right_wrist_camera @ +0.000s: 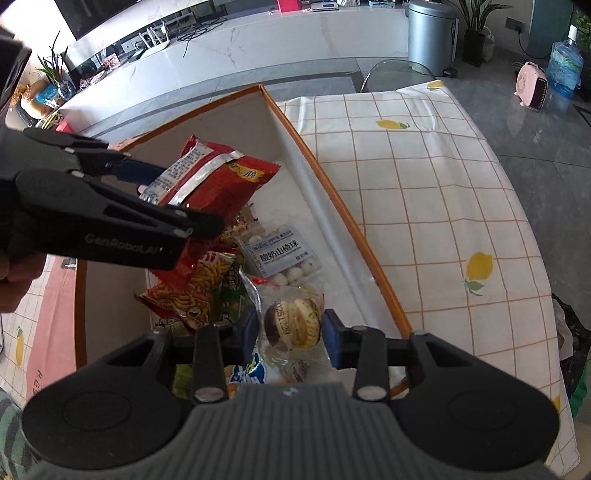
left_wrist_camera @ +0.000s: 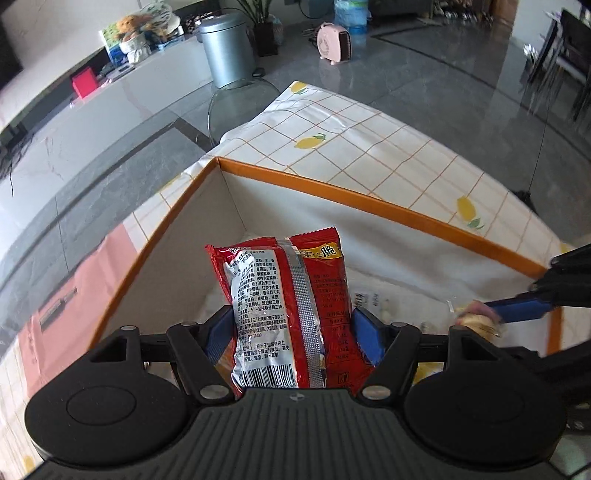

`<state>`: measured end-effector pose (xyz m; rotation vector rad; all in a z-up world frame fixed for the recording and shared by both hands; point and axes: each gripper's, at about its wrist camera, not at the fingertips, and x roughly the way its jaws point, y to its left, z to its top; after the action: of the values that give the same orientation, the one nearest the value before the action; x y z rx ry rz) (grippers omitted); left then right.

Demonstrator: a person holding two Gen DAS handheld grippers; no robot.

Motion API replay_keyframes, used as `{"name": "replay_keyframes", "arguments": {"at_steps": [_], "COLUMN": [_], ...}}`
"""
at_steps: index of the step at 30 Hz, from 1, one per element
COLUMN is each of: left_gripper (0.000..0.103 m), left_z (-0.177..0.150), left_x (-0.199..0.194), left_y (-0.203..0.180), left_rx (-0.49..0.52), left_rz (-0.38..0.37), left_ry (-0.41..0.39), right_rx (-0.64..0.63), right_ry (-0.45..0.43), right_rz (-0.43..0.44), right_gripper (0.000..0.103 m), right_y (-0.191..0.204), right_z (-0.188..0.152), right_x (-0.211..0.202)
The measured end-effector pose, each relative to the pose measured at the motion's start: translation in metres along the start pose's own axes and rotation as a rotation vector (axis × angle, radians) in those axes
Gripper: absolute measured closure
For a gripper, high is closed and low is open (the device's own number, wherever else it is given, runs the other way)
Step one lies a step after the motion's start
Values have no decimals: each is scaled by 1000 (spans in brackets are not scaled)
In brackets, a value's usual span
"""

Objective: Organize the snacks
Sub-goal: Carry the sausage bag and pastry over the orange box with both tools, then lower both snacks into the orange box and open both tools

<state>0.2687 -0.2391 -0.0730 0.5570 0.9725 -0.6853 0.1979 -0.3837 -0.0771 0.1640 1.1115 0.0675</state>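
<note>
Blue pads on our right gripper [right_wrist_camera: 290, 334] pinch a clear-wrapped pastry [right_wrist_camera: 295, 325], a round cream-and-brown cake w/ date print on its wrapper, held just above the snack pile. Right below it lie a blue-white packet [right_wrist_camera: 247, 373] and a green packet [right_wrist_camera: 231, 295], partly hidden by the gripper body. Beside those, a red-orange bag of stick crisps [right_wrist_camera: 192, 291] rests among the other snacks, and a clear tub of white yoghurt hawthorn balls [right_wrist_camera: 282, 254] sits a bit further in, near the box's right wall.

All of these are inside a big orange-rimmed cardboard box [right_wrist_camera: 343, 218] w/ white inner walls, standing on the surface [right_wrist_camera: 424, 177], which wears a white grid cloth w/ lemon prints.

Our left gripper [left_wrist_camera: 293, 332] has its jaws spread wide but clamped on a red instant-noodle packet [left_wrist_camera: 284, 295]; the packet's back, w/ silver seam and barcode, faces the left wrist cam. Seen from the right wrist cam, that packet hangs tilted over the box's left-middle area, above the crisps, not touching the box floor.

Beyond the surface: a clear chair back [right_wrist_camera: 399, 74], grey pedal bin [right_wrist_camera: 430, 35], pink fan heater [right_wrist_camera: 532, 88], water jug [right_wrist_camera: 565, 68], potted plant [right_wrist_camera: 476, 33] on the glossy grey floor [left_wrist_camera: 424, 81], white low cabinet [right_wrist_camera: 277, 48] along the far wall.
</note>
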Motion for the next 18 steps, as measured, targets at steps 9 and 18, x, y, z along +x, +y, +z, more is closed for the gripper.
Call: {"name": "replay_keyframes", "arguments": {"at_steps": [9, 18], "left_gripper": [23, 15], "left_z": [11, 6], "left_x": [34, 36], "left_y": [5, 3], "left_rx": [52, 73], "left_rz": [43, 49], "left_ry": [57, 29], "right_rx": [-49, -51], "right_ry": [51, 112], "right_rz": [-70, -143], "right_gripper": [68, 65], "right_y": [17, 26], "right_z": [11, 18], "right_x": [19, 28]}}
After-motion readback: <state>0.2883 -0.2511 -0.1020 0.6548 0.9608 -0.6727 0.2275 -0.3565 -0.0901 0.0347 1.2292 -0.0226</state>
